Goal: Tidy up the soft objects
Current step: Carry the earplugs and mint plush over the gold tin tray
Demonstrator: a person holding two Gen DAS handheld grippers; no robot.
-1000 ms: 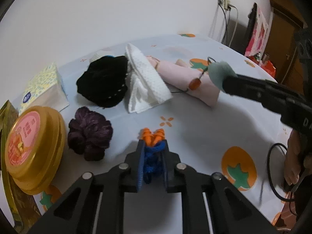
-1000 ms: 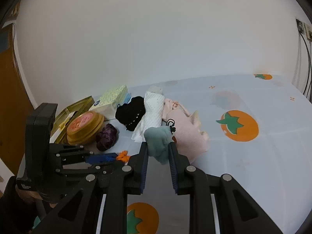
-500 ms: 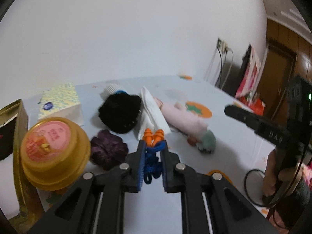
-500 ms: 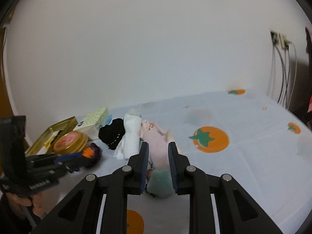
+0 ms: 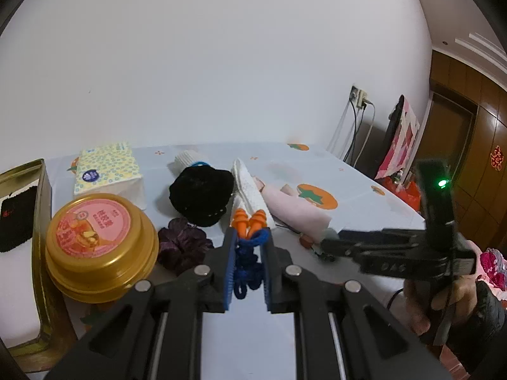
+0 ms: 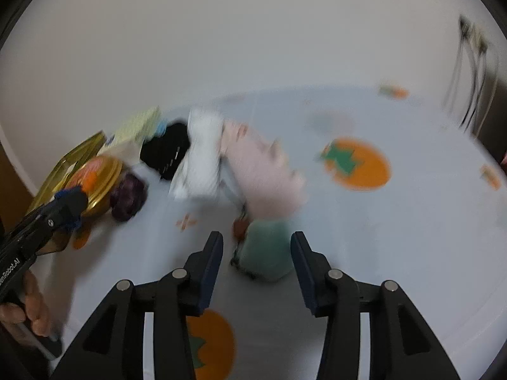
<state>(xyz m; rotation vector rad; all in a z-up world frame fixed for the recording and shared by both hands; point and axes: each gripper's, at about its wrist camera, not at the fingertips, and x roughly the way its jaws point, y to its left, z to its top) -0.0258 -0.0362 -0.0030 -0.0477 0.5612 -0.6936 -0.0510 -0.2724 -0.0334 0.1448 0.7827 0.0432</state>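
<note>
Soft, light green pouch (image 6: pixel 267 250) lies on the tablecloth (image 6: pixel 396 237) at six o'clock from the pink cloth (image 6: pixel 263 177), between the right gripper's (image 6: pixel 256 247) just-parted jaws, best pinched mid-body, while the left gripper (image 5: pixel 248 239) clamps limp blue-corded earplugs (image 5: pixel 248 221).

Two grippers (image 5: pixel 248 237) (image 6: pixel 256 247) are seen. Counted on the worktop (image 5: pixel 348 190): one gold tin (image 5: pixel 98 243), one tissue pack (image 5: pixel 107 167), one black cloth (image 5: pixel 201 193), one white cloth (image 5: pixel 250 186), one pink cloth (image 5: pixel 294 209), one purple scrunchie (image 5: pixel 182 243), one green pouch (image 6: pixel 269 250).
</note>
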